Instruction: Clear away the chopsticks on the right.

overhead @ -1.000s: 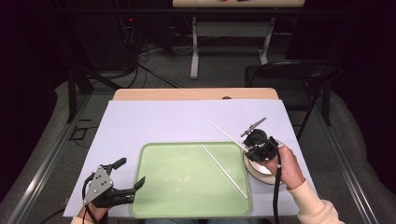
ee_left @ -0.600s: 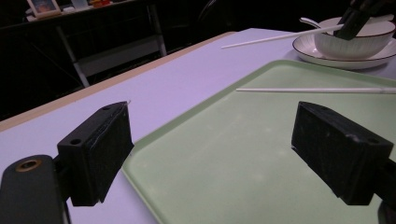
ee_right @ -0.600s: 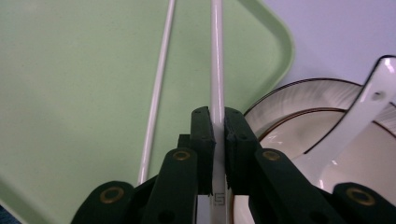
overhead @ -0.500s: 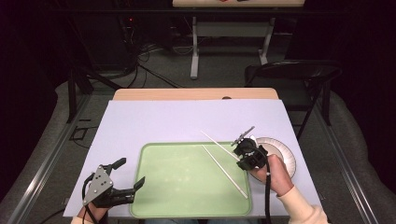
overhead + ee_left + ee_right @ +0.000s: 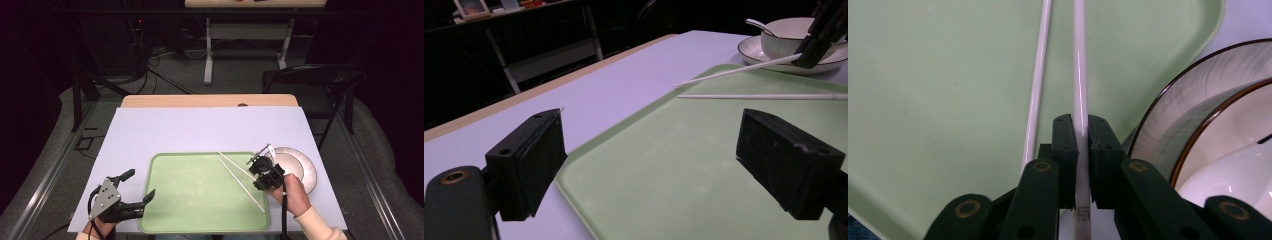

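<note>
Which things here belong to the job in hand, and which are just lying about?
In the job:
- right gripper, fingers shut on one white chopstick
- second chopstick, lying on the tray
- green tray

Lying about:
- left gripper, open beside the tray
- plate, bowl and spoon
- folding chair behind the table

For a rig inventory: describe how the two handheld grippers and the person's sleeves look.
Both are black two-jaw tools. The left gripper carries a grey three-cornered plate with small holes on top, and its jaws end in blocky black rectangular pads with a brass-coloured rivet nearby. The right gripper has black linkage arms with brass-ringed pivots; a black cable trails from it. The right forearm wears a cream sleeve.
</note>
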